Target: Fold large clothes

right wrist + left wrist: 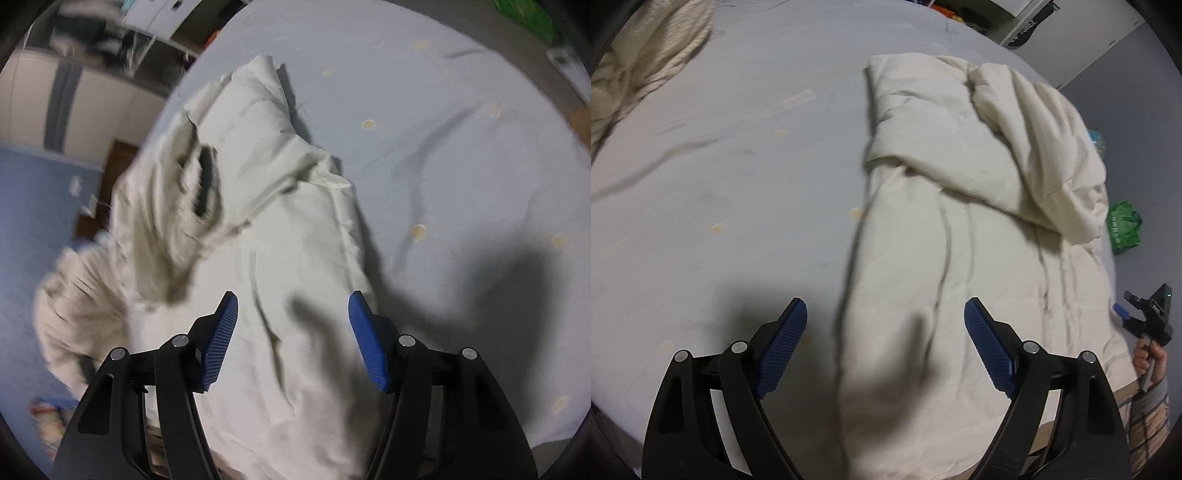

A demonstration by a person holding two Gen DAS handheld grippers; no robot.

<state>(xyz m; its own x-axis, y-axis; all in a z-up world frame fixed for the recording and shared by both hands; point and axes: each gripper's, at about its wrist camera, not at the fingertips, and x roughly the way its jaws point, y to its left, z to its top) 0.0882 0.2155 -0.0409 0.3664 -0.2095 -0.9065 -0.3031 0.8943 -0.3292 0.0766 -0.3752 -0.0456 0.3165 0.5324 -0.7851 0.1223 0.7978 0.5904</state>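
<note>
Across the left wrist view, the cream garment (960,229) lay lengthwise on the grey bed sheet (738,166), one side folded over, seemingly mid-fold; the left gripper (885,332) hovered wide and empty above its near edge; from the right wrist view, the right gripper (291,328) hung moderately open, gripping nothing, over the garment's near end.

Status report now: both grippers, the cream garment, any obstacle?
Left gripper open, empty. Right gripper open, empty. Cream garment part-folded on bed sheet. Nothing in the way.
</note>
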